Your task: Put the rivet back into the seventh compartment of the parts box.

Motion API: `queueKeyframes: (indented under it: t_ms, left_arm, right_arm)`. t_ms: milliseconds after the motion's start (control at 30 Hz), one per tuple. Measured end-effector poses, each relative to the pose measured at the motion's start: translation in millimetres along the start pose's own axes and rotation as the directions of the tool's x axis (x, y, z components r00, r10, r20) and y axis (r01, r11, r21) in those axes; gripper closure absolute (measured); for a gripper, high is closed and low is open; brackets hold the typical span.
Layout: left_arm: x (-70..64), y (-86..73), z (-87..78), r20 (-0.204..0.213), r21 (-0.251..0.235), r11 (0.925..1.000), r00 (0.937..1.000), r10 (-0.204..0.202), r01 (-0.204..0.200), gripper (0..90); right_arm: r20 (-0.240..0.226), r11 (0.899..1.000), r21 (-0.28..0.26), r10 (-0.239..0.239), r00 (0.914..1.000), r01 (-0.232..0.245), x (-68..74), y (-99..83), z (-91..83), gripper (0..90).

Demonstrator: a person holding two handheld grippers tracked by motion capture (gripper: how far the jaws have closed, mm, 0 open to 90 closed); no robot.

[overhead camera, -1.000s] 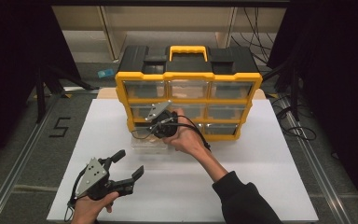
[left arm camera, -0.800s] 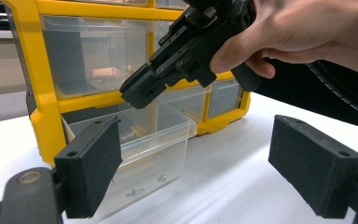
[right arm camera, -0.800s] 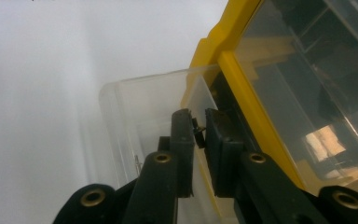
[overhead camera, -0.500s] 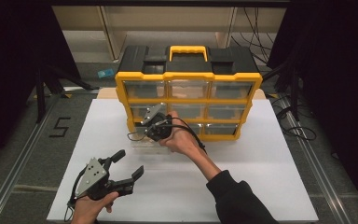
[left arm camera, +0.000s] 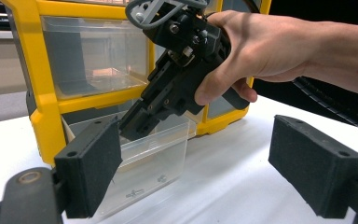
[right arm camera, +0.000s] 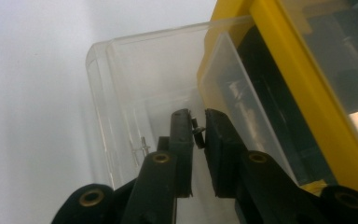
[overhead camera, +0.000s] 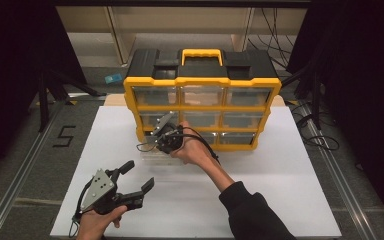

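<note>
Screw [right arm camera: 196, 131]: small dark metal fastener, pinched between the right gripper's fingers above the open drawer.
Drawer [right arm camera: 135, 88]: clear plastic tray, rectangular with rounded corners, pulled out of the bottom left slot of the cabinet and resting on the desk; at least two more small screws lie on its floor.
Cabinet [overhead camera: 202, 82]: yellow frame, black top, yellow carry handle; nine clear drawer fronts in three rows of three.
Right gripper [right arm camera: 197, 122]: black padded fingers nearly pressed together, clamping the screw; tips point down into the drawer.
Left gripper [overhead camera: 139, 176]: fingers spread wide, holding nothing, low over the near left of the desk.
Desk [overhead camera: 290, 165]: flat white matte surface.
</note>
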State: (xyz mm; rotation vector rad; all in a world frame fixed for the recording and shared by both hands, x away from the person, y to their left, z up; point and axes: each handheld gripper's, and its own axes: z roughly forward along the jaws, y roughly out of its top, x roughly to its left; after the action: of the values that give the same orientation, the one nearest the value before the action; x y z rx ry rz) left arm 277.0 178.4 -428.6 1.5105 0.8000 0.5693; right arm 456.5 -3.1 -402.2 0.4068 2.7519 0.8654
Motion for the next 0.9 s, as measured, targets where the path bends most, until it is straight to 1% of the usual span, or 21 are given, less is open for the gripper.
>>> queueKeyframes:
  t_ms: [33, 67, 133, 167, 200, 233, 267, 300, 333, 367, 400, 433, 467, 533, 600, 667, 700, 767, 800, 867, 900]
  left_arm:
    - [0.3, -0.3, 0.7, 0.005, -0.009, 1.0, 1.0, 0.0, 0.001, 16.6]
    - [0.2, -0.3, 0.6, 0.004, -0.007, 1.0, 1.0, 0.0, 0.0, 16.6]
    - [-0.1, -0.1, 0.0, 0.001, -0.001, 1.0, 1.0, 0.0, 0.0, 16.7]
    - [0.2, -0.4, 0.9, 0.006, -0.01, 0.9999, 1.0, -0.001, 0.001, 16.6]
    - [0.3, -0.5, 1.1, 0.008, -0.012, 0.9999, 1.0, -0.001, 0.001, 16.6]
    - [-0.1, -0.2, 0.1, 0.0, 0.0, 1.0, 1.0, 0.0, 0.0, 16.6]
    - [0.2, -0.5, 0.9, 0.007, -0.01, 0.9999, 1.0, 0.0, 0.0, 16.6]
    - [0.1, -0.6, 1.0, 0.008, -0.012, 0.9999, 1.0, 0.001, 0.0, 16.6]
    - [0.0, -0.4, 0.8, 0.004, -0.009, 1.0, 1.0, 0.001, -0.001, 16.6]
    - [-0.3, -0.2, 0.2, 0.0, 0.001, 1.0, 1.0, 0.001, -0.001, 16.6]
    - [-0.3, -0.4, 0.4, 0.0, 0.001, 1.0, 1.0, 0.0, 0.0, 16.6]
    - [-0.1, -0.3, 0.4, 0.003, 0.002, 1.0, 1.0, 0.007, -0.007, 16.6]
    - [-0.2, -0.3, 0.3, 0.002, 0.003, 1.0, 1.0, 0.009, -0.009, 16.6]
    - [-0.1, -0.2, 0.4, 0.002, 0.002, 1.0, 1.0, 0.007, -0.007, 16.6]
    - [-0.2, -0.4, 0.0, -0.002, 0.001, 1.0, 1.0, 0.002, -0.002, 16.6]
    - [0.0, -0.4, 0.2, -0.002, 0.001, 1.0, 1.0, 0.001, -0.001, 16.6]
    - [-0.1, -0.4, 0.3, -0.002, 0.003, 1.0, 1.0, 0.001, -0.001, 16.6]
    - [-0.6, -0.6, 0.5, 0.0, 0.003, 1.0, 1.0, 0.007, -0.007, 16.6]
    - [-0.7, -0.6, 0.7, 0.0, 0.004, 1.0, 1.0, 0.009, -0.009, 16.6]
    - [-0.7, -0.6, 0.7, -0.002, 0.005, 0.9999, 1.0, 0.009, -0.009, 16.6]
    - [-0.5, -0.8, 0.8, -0.002, 0.005, 1.0, 1.0, 0.008, -0.008, 16.6]
  right_arm:
    - [0.012, 1.0, -0.004, 0.001, 0.9999, -0.001, 0.1, 0.0, 0.6, 76.2]
    - [0.018, 1.0, 0.001, 0.014, 0.9997, -0.014, -0.3, 0.4, -0.6, 73.4]
    - [0.019, 0.999, -0.02, 0.034, 0.9992, -0.034, -1.3, 0.7, -3.0, 66.0]
    - [0.015, 0.998, -0.032, 0.045, 0.9989, -0.044, -2.0, 0.8, -5.0, 62.6]
    - [0.015, 0.998, -0.037, 0.052, 0.9985, -0.051, -2.9, 0.8, -7.8, 59.9]
    - [0.019, 0.997, -0.044, 0.058, 0.9981, -0.057, -3.2, 0.5, -10.6, 57.2]
    - [0.025, 0.996, -0.046, 0.072, 0.9971, -0.071, -3.2, 0.1, -14.0, 54.0]
    - [0.033, 0.996, -0.055, 0.067, 0.9972, -0.065, -3.6, -0.1, -17.6, 50.8]
    - [0.046, 0.996, -0.056, 0.077, 0.9959, -0.075, -3.1, -0.5, -21.6, 48.3]
    - [0.04, 0.995, -0.069, 0.071, 0.9967, -0.068, -3.3, -1.2, -25.3, 46.8]
    - [0.053, 0.994, -0.076, 0.083, 0.9951, -0.079, -2.4, -2.0, -29.8, 46.1]
    - [0.043, 0.992, -0.087, 0.096, 0.9945, -0.092, -0.8, -2.5, -34.3, 45.5]
    - [0.041, 0.993, -0.103, 0.07, 0.9967, -0.066, -1.2, -3.5, -38.2, 44.5]
    - [0.046, 0.99, -0.123, 0.069, 0.9965, -0.063, 1.4, -5.9, -45.5, 42.7]
    - [0.054, 0.989, -0.142, 0.053, 0.9971, -0.045, 3.7, -10.4, -53.9, 41.6]
    - [0.054, 0.985, -0.169, 0.057, 0.9969, -0.047, 7.2, -17.3, -63.0, 40.6]
    - [0.064, 0.982, -0.181, 0.057, 0.9964, -0.044, 8.0, -21.3, -67.4, 39.9]
    - [0.067, 0.975, -0.215, 0.069, 0.9953, -0.053, 9.5, -30.1, -74.3, 39.5]
    - [0.051, 0.973, -0.22, 0.08, 0.9955, -0.067, 9.6, -34.1, -78.3, 39.1]
    - [0.053, 0.972, -0.225, 0.083, 0.9952, -0.069, 9.5, -41.5, -83.5, 39.1]
    - [0.071, 0.97, -0.234, 0.086, 0.9937, -0.068, 9.9, -44.7, -85.1, 39.1]
